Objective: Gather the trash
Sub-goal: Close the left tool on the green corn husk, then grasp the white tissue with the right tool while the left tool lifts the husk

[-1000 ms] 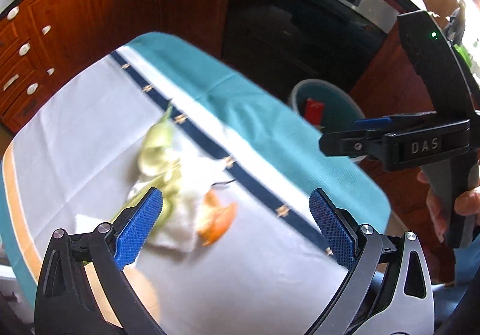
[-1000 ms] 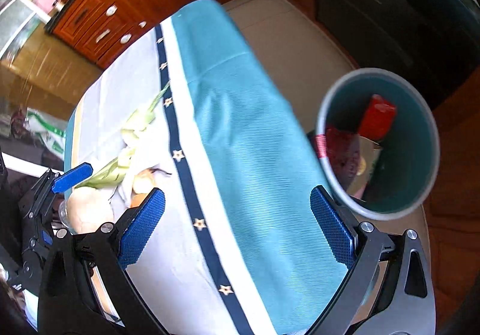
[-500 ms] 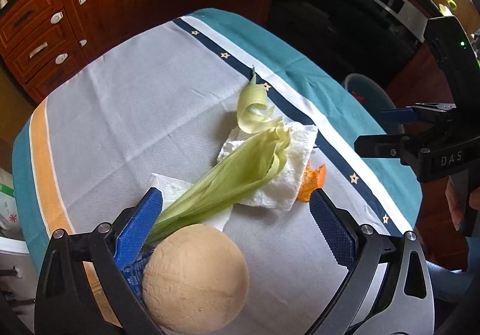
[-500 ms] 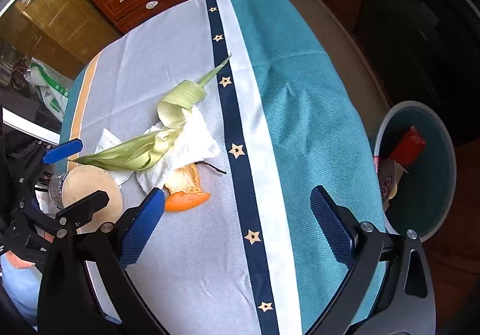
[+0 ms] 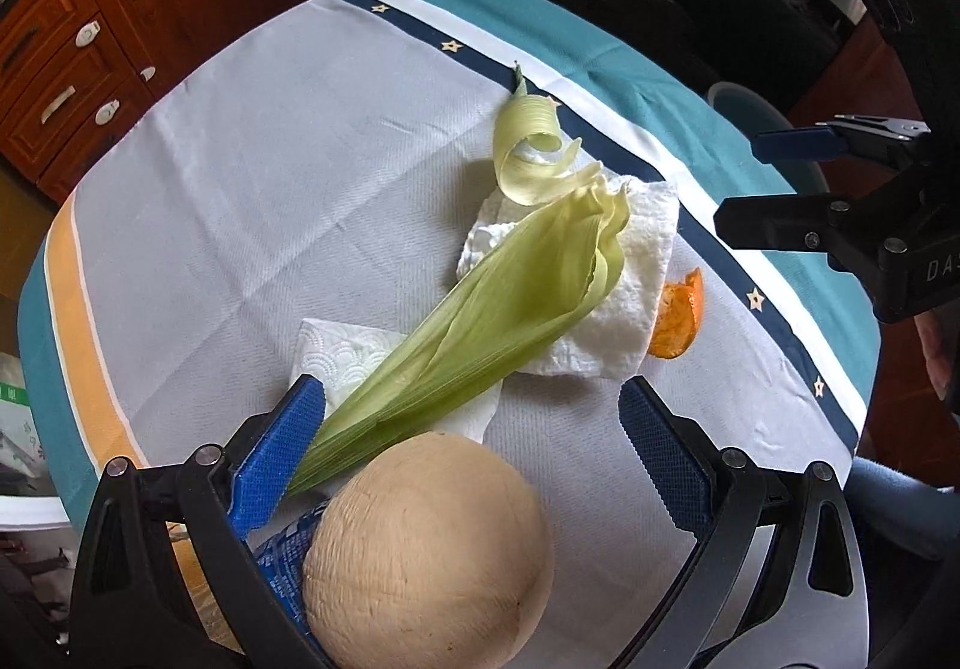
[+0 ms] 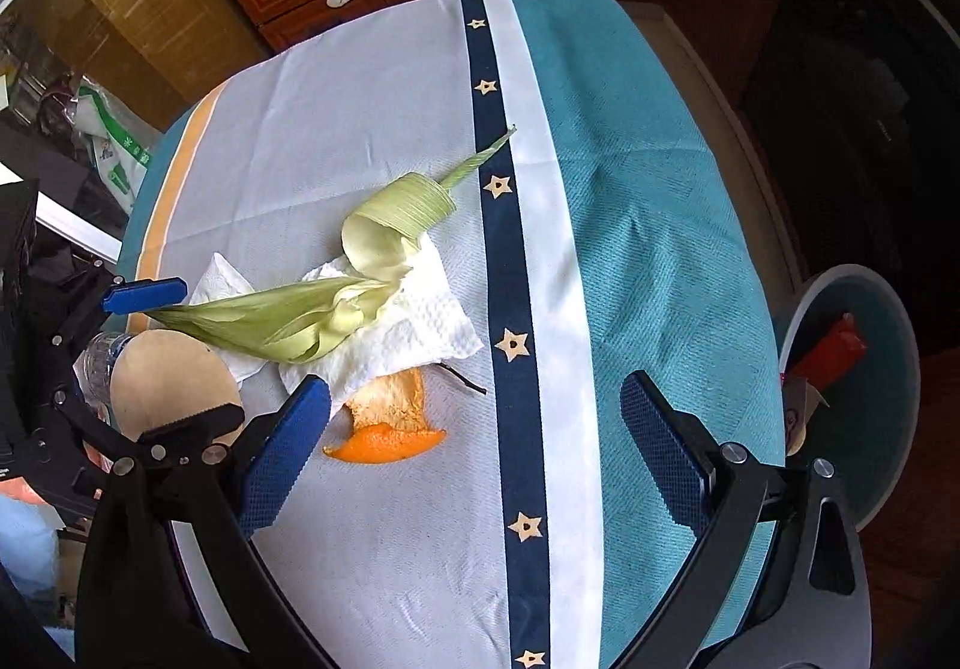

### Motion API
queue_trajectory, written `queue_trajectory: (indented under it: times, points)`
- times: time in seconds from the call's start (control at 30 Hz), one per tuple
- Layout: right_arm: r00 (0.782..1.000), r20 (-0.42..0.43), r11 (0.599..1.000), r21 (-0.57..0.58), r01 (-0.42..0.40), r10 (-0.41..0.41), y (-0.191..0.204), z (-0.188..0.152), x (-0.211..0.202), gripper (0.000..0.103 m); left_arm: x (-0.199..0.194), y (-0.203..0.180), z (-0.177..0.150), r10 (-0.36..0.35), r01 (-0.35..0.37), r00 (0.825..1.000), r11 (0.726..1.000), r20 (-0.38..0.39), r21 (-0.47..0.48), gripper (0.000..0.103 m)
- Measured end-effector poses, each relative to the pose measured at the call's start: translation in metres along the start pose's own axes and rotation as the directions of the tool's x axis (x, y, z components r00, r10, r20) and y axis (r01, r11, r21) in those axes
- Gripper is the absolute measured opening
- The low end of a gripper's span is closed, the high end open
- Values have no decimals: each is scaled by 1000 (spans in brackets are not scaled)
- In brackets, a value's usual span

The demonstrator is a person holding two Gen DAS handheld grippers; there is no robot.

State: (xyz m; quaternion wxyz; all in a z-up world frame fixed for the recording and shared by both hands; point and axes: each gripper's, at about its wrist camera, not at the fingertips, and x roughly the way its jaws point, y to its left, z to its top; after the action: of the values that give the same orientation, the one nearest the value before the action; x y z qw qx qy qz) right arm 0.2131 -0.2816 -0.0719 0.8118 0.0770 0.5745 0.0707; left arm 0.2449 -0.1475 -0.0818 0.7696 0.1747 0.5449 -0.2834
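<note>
Both our grippers, left gripper (image 5: 474, 465) and right gripper (image 6: 480, 459), gape empty; the long pale-green corn husk (image 5: 480, 321) looks light and floppy, so we'd pinch its stiffer bunched stem end.

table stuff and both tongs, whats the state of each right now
left tongs: open, empty, over the coconut
right tongs: open, empty, above the peel
coconut: whole, on the cloth
husk: lying across the tissue
curled husk: coiled, on the cloth
tissue: crumpled, under the husk
peel: torn, beside the tissue
bin: on the floor, wrappers inside
</note>
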Motion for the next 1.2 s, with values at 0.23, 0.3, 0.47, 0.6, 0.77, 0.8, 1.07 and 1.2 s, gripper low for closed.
queue_trajectory:
  times: [0.23, 0.3, 0.47, 0.6, 0.77, 0.8, 1.07, 1.2]
  points:
    - [999, -29, 999, 36, -30, 32, -9, 0, 12, 94, 13, 6, 17, -16, 16, 1000, 999, 11, -49, 97]
    - [998, -39, 998, 50, -41, 43, -14, -1, 14, 94, 14, 9, 21, -40, 41, 999, 997, 15, -63, 87]
    - [997, -44, 995, 81, -60, 64, -20, 0, 20, 94, 21, -3, 20, -46, 46, 999, 999, -15, -21, 82]
    - [997, -32, 995, 79, -63, 66, -19, 2, 19, 94, 22, -7, 17, -57, 57, 998, 998, -8, -10, 39]
    - [998, -3, 997, 62, -56, 56, -13, 3, 15, 94, -1, 1, 23, -77, 80, 994, 996, 73, -35, 13]
    - [999, 1, 997, 57, -54, 54, -11, 5, 14, 94, -5, 5, 24, -86, 90, 992, 995, 88, -47, 12]
    - [995, 14, 995, 7, -97, 97, 12, 23, 15, 94, -10, 39, 14, -137, 154, 984, 975, 115, -157, 13]
    - [987, 8, 987, -10, -160, 160, 30, 34, 21, 94, -4, 44, 7, -141, 157, 985, 972, 100, -174, 16]
